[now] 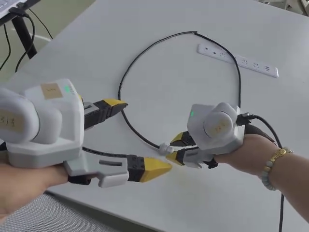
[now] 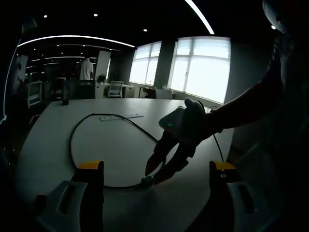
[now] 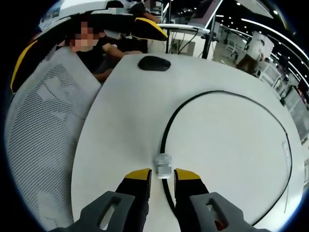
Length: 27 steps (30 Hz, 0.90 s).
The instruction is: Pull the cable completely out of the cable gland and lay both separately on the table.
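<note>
A black cable [image 1: 126,67] lies in a wide loop on the white table [image 1: 145,29]. Its near end runs through a small white cable gland [image 1: 164,147]. My right gripper [image 1: 172,149] has its yellow-tipped jaws closed in on the gland's rear end. In the right gripper view the gland [image 3: 163,164] sits between the tips of the right gripper [image 3: 163,175], with the cable [image 3: 169,121] curving away ahead. My left gripper [image 1: 137,135] hovers wide open just left of the gland, holding nothing. The left gripper view shows the left gripper [image 2: 155,166], the gland [image 2: 146,181] and the right gripper [image 2: 161,169].
A white power strip [image 1: 236,59] lies at the table's far right, beyond the loop. A black oval object [image 3: 153,63] rests near the table's far edge in the right gripper view, and a grey mesh chair [image 3: 43,135] stands beside the table. The table edge runs close below the grippers.
</note>
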Motion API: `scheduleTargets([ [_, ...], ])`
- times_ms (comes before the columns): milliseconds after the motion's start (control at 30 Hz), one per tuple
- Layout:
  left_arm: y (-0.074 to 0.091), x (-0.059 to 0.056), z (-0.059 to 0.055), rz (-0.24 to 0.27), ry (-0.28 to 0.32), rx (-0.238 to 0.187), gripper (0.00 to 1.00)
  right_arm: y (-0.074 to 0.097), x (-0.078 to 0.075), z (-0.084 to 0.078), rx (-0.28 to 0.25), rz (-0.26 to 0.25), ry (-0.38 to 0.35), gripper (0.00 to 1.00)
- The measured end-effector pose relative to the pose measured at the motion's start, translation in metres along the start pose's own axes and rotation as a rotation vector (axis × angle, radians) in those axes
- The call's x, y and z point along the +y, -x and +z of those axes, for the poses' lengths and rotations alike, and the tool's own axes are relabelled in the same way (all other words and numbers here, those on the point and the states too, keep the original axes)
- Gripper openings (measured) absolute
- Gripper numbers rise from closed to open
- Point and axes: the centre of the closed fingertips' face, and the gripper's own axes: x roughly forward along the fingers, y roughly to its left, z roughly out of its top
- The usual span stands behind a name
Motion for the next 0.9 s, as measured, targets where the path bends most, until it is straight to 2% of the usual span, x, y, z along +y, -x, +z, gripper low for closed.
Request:
scheduleTargets([
  [467,0.0013,0.0019,-0.0033,0.005,-0.001,0.012,0.91,-0.0063,0.0006,-0.003,0.024,0.01,0.01,0.1],
  [633,0.0007,0.0024,-0.0043,0.006,0.0,0.014,0.91,-0.0066,-0.0005,-0.0023,0.019,0.014,-0.003,0.09],
  [833,0.0,0.003,-0.0053,0.006,-0.003,0.022,0.91,-0.0053,-0.0016,-0.0023,0.027,0.013,0.03,0.08],
  [900,0.0002,0.0028,-0.0047,0.004,-0.002,0.022,0.9,-0.0021,-0.0027,-0.0018,0.02,0.01,0.02,0.08],
])
